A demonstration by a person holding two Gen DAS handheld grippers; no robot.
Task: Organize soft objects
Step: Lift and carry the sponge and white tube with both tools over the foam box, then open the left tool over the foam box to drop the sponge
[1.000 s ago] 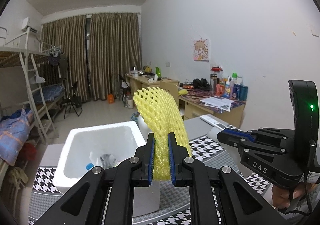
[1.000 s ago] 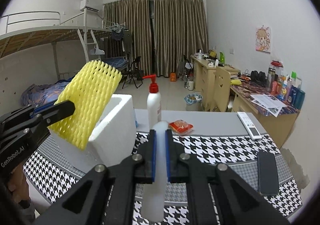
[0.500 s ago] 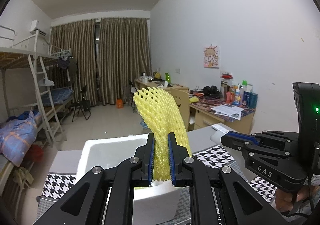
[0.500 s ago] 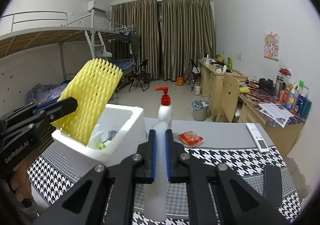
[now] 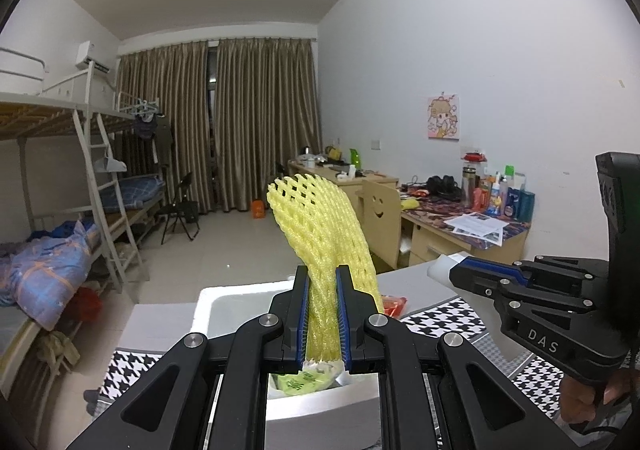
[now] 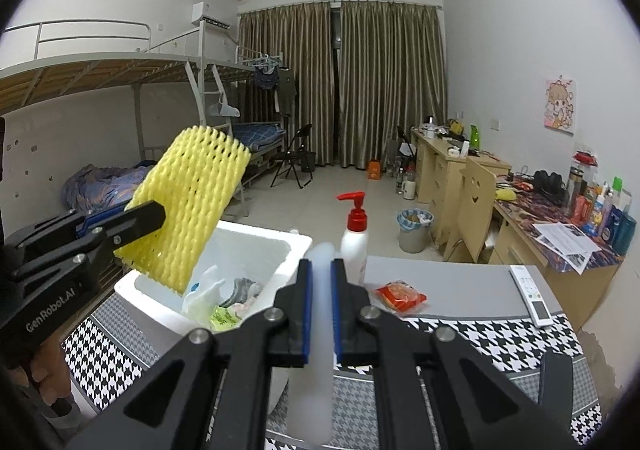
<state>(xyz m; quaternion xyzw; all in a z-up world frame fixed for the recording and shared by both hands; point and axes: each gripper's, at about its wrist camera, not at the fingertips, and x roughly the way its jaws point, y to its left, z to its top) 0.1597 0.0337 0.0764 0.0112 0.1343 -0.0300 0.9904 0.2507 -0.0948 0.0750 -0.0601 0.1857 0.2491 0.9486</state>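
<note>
White foam box (image 6: 256,246) sits on table (image 6: 460,278), left side. Yellow foam net sleeve (image 6: 192,202) hangs above box's left part, clamped in left claw (image 6: 138,220). White soft foam strip (image 6: 322,314) is clamped in right claw (image 6: 320,306), right of box. White pump bottle w/ red top (image 6: 355,238) stands behind box's right corner. Red snack packet (image 6: 400,296) lies right of bottle; white remote control (image 6: 530,296) farther right.

Right tongs (image 6: 320,306) clamping white foam strip (image 6: 316,370), left tongs (image 6: 132,220) holding yellow foam net (image 6: 192,202) over white foam box (image 6: 280,246)

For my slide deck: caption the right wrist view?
Both grippers carry soft foam pieces, yellow net sleeve hovering above the white foam box.
</note>
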